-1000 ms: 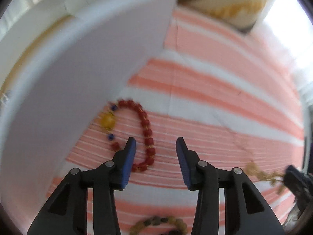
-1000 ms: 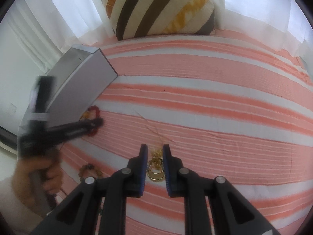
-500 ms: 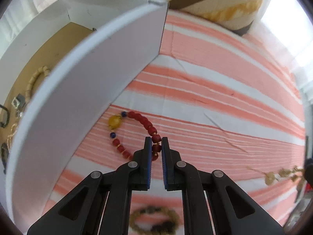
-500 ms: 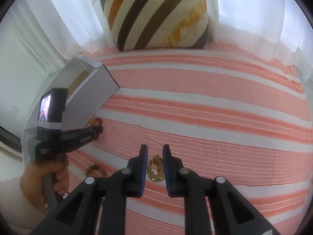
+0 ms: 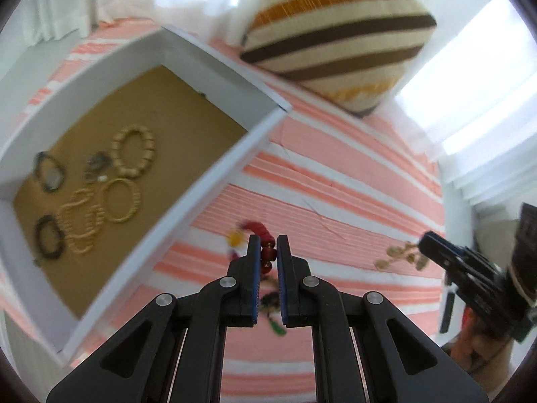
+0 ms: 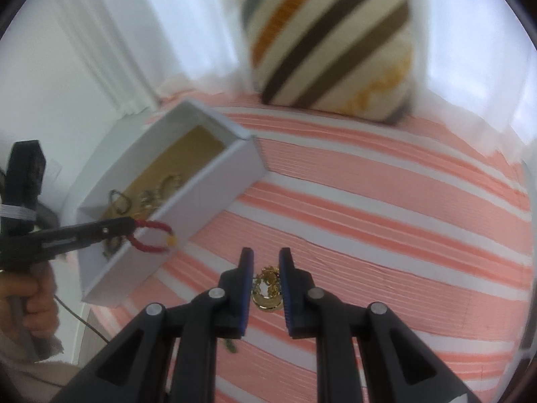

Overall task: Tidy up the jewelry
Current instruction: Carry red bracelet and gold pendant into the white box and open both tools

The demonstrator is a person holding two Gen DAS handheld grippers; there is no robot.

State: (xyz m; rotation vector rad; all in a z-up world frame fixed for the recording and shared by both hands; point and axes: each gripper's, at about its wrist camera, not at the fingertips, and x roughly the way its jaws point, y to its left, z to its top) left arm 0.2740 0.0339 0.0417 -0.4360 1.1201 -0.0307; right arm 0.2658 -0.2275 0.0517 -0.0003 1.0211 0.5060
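Over the striped bedspread [image 5: 352,181], two tongs grip one piece each (red bracelet [image 5: 268,252], gold jewelry [image 6: 267,288]).

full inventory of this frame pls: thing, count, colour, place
box: 1, white with tan floor, on the bedspread's left side
jewelry in box: several pieces, gold and dark; exact count unclear
red bead bracelet: 1, red with a yellow bead, hanging from the left gripper in front of the box's near wall
gold jewelry: 1 cluster, gold, between the right gripper's fingers
pillow: 1, cream with brown and orange stripes, far end
bedspread: 1, coral and white stripes
left gripper: black, shut on bracelet
right gripper: black, shut on gold jewelry
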